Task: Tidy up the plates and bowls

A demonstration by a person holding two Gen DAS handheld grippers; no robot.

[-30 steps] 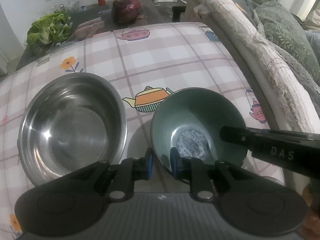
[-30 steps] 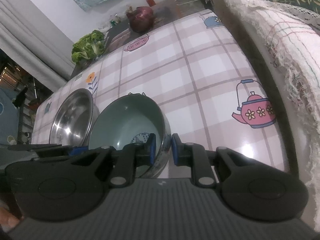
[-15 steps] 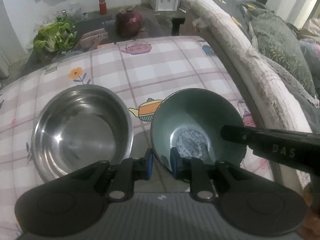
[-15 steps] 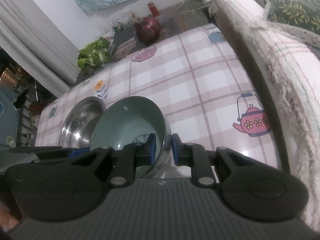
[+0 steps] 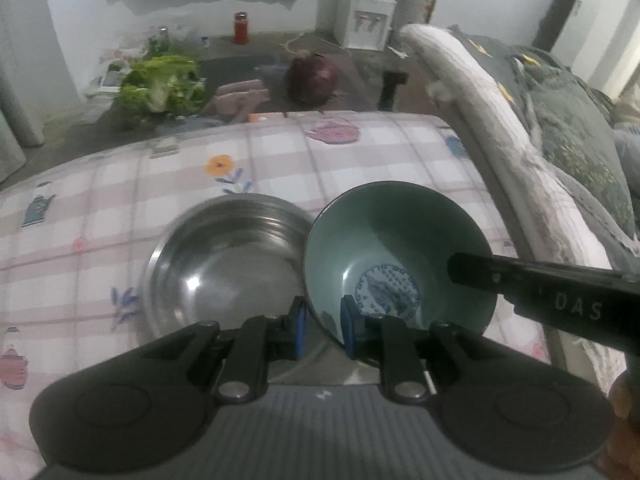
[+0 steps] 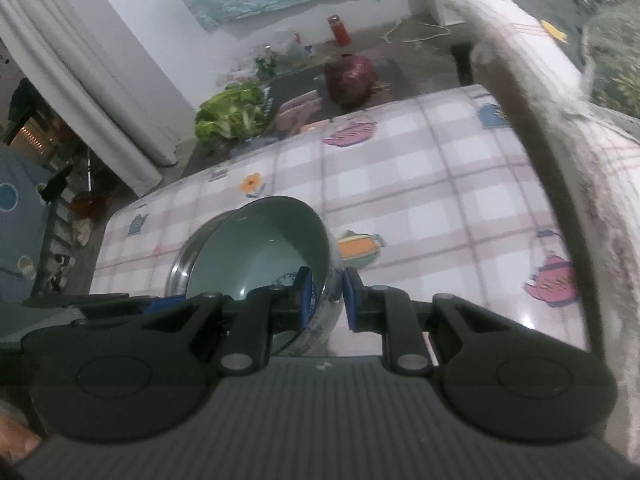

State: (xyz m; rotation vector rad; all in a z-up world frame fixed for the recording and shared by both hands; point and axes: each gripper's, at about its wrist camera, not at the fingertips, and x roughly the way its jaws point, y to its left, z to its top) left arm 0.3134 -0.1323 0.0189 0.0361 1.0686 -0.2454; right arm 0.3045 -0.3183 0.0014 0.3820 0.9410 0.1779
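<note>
A teal ceramic bowl [image 5: 396, 248] with a blue pattern at its bottom is held up off the table by both grippers. My left gripper [image 5: 322, 330] is shut on its near-left rim. My right gripper [image 6: 324, 300] is shut on its right rim, and its arm shows in the left wrist view [image 5: 552, 300]. A steel bowl [image 5: 228, 264] sits on the checked tablecloth [image 5: 160, 200] just left of the teal bowl. In the right wrist view the teal bowl [image 6: 260, 256] hangs partly over the steel bowl [image 6: 180, 268].
A sofa with a white throw [image 5: 500, 128] runs along the table's right edge. Beyond the far edge, on the floor, lie green leaves [image 5: 160, 88], a dark red cabbage [image 5: 312, 78] and a red jar [image 5: 240, 28]. A curtain [image 6: 80, 80] hangs at far left.
Both grippers have lifted the teal bowl higher and carried it left, so it now overlaps the steel bowl's right edge. The steel bowl has not moved.
</note>
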